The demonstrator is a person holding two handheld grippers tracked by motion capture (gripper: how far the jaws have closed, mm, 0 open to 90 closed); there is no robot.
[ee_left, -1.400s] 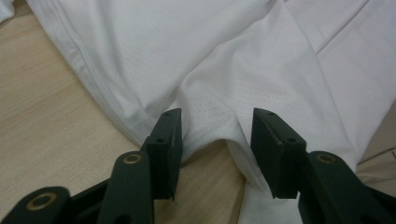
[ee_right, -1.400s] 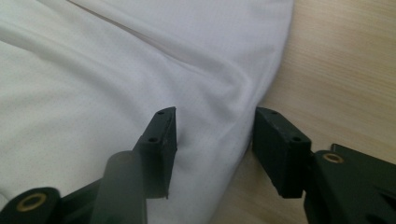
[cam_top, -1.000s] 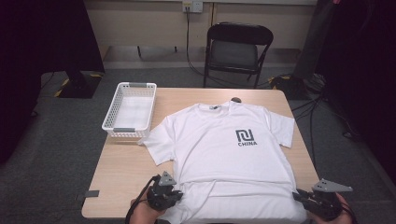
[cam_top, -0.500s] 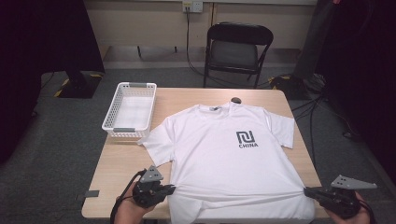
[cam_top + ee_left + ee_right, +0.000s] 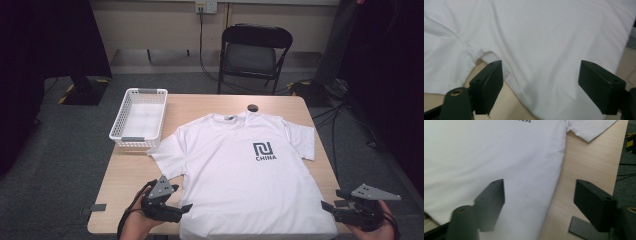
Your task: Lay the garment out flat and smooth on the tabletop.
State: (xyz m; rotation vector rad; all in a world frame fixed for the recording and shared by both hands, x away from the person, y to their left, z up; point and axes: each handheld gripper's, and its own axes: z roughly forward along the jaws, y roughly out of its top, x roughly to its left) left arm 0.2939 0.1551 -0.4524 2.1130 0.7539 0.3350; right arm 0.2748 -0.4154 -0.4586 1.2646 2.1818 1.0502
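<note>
Both grippers have slid outward along the counter's (image 5: 125,175) near edge; I see the left gripper (image 5: 186,207) and right gripper (image 5: 326,205) flanking the flat white T-shirt's (image 5: 245,175) hem, fingers apart, gripping nothing.

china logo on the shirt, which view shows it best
The high view: the logo sits whole and readable on the chest of the white t-shirt. The right gripper view catches just the letters' bottom edge at the top of the frame. The left gripper view has plain white cloth, without print.
</note>
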